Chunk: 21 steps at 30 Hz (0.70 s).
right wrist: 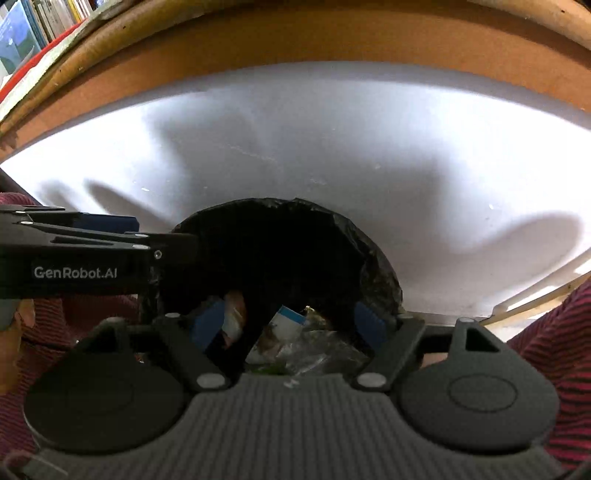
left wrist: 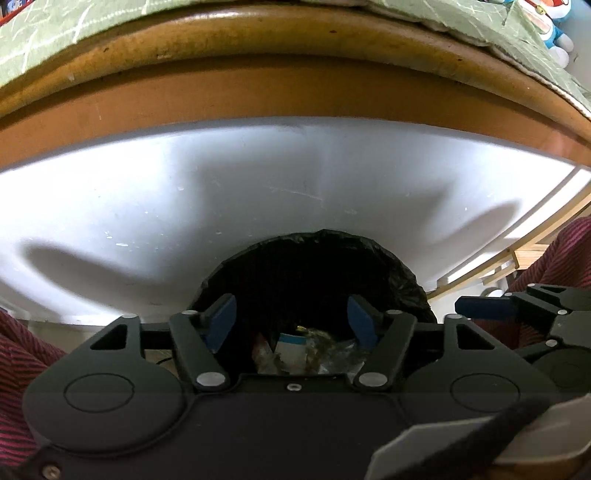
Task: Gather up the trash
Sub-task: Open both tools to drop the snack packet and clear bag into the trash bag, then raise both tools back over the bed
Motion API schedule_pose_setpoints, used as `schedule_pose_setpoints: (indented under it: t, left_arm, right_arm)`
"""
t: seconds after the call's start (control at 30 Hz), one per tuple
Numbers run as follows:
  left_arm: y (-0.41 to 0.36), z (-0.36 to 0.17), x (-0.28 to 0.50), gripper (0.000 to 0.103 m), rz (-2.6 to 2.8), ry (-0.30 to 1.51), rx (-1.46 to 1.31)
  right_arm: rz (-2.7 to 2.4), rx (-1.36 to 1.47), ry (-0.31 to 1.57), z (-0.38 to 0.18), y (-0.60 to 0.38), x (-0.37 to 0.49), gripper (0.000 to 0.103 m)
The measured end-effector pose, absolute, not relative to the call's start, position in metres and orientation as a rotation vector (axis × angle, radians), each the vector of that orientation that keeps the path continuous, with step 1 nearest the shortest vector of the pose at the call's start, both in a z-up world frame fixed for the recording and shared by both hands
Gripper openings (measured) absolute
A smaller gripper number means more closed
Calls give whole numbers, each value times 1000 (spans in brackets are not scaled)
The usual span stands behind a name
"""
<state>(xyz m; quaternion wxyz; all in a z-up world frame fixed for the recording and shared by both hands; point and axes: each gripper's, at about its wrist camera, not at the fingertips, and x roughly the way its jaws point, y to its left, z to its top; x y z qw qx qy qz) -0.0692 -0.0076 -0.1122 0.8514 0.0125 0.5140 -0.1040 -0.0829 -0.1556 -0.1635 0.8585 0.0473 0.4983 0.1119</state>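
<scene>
both claws hang over a bin lined with a black plastic bag (right wrist: 376, 273), its crinkled rim filling the lower centre of each wrist view. inside, at the bottom centre of the frames, lies the collected trash (right wrist: 291, 332): a white-and-blue carton or packet, crumpled clear film and a tan wrapper, heaped loosely together.

the left claw (left wrist: 291, 323) stands released, its blue pads spread wide with nothing between them. the right claw (right wrist: 290, 326) is likewise spread and holds nothing; a wrapper shows just beside its left pad, though whether it touches the pad or simply lies deeper in the bag cannot be told.

judging by the pile in the bag and the empty claws above it, a drop looks complete and much of the collecting seems done. whether more rubbish waits elsewhere cannot be read from these views, since no loose litter shows outside the bin.

behind the bin runs a smooth white panel (left wrist: 184, 192), faintly scuffed and crossed by soft shadows. above it, along the top of the frame, curves a worn brown wooden edge (left wrist: 295, 88), with a green leaf-patterned cloth (left wrist: 55, 33) over it. red-and-dark striped sleeves (right wrist: 554, 325) show at the frame sides.
</scene>
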Motion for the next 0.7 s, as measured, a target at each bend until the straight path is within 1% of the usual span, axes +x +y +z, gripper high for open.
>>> schedule_pose_setpoints:
  t: [0.17,0.4,0.7]
  left_arm:
    - [-7,-107,-71,75,-217,1073,36]
    - [-6,-96,-74,80,-211,1059,44]
    - [-1,-65,-82,81,-230,1009,19]
  right_arm:
    - [227,94,1031,-160,-158,-83,87]
    - [217,59,986,-145,-160,-87,88]
    - [205,27,908,-118,-163,-95,89]
